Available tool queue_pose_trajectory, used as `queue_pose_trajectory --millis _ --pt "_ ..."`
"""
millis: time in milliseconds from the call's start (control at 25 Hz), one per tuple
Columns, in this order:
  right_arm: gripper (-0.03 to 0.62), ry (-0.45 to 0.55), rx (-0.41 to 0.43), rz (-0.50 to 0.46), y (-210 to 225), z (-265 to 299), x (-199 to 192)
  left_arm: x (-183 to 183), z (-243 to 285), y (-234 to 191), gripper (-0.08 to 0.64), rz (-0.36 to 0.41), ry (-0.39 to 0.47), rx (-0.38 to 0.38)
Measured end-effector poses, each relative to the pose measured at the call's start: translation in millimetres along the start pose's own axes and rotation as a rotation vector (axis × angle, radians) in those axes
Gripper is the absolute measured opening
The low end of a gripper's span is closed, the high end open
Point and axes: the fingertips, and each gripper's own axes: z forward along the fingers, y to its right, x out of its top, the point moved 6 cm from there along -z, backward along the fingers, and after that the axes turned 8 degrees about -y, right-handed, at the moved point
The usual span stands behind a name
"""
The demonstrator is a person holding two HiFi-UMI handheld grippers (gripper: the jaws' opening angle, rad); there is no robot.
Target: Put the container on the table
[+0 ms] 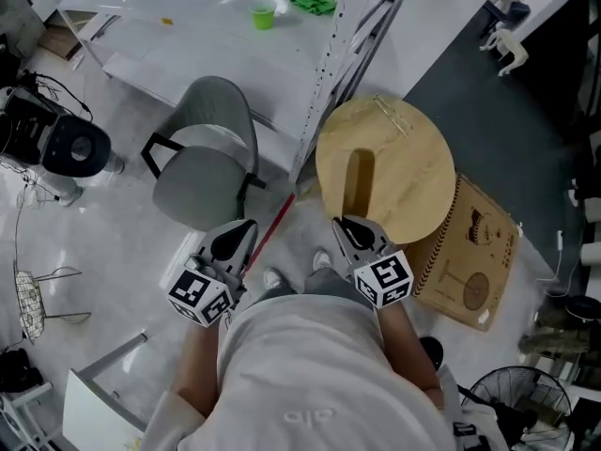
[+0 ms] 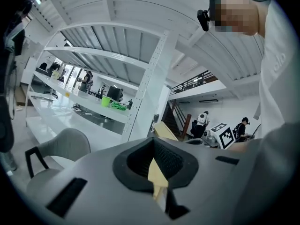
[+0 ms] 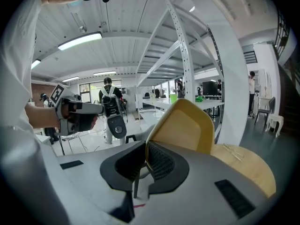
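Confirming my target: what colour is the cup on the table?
Green cup; clearest in the head view.

Bright, even overhead light from a ceiling strip lamp (image 3: 79,40) glares off the white table (image 1: 188,36); both gripper views bulge, dark-cornered, with blurred foregrounds.

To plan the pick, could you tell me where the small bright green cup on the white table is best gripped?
Probably take the small bright green cup across its side wall, coming in level from the near table edge. It stands upright on the white table, its round wall free all round, and the crumpled green item lies apart.
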Motion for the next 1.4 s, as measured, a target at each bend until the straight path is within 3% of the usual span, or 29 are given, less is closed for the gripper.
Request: queue_pose_trajectory --millis 560,960,1400 --pt "0.043 -0.194 0.080 -0.017 66 66 -37 1 33 -14 0.015 -0.042 -0.052 0.120" --pt "0.043 -0.355 0.166 -0.028 127 124 -76 -5 55 -12 0.015 -0.121 -0.064 0.287" --pt "0.044 -0.540 0.247 -0.069 160 184 -117 -10 58 -15 0.015 -0.183 -0.068 0.458"
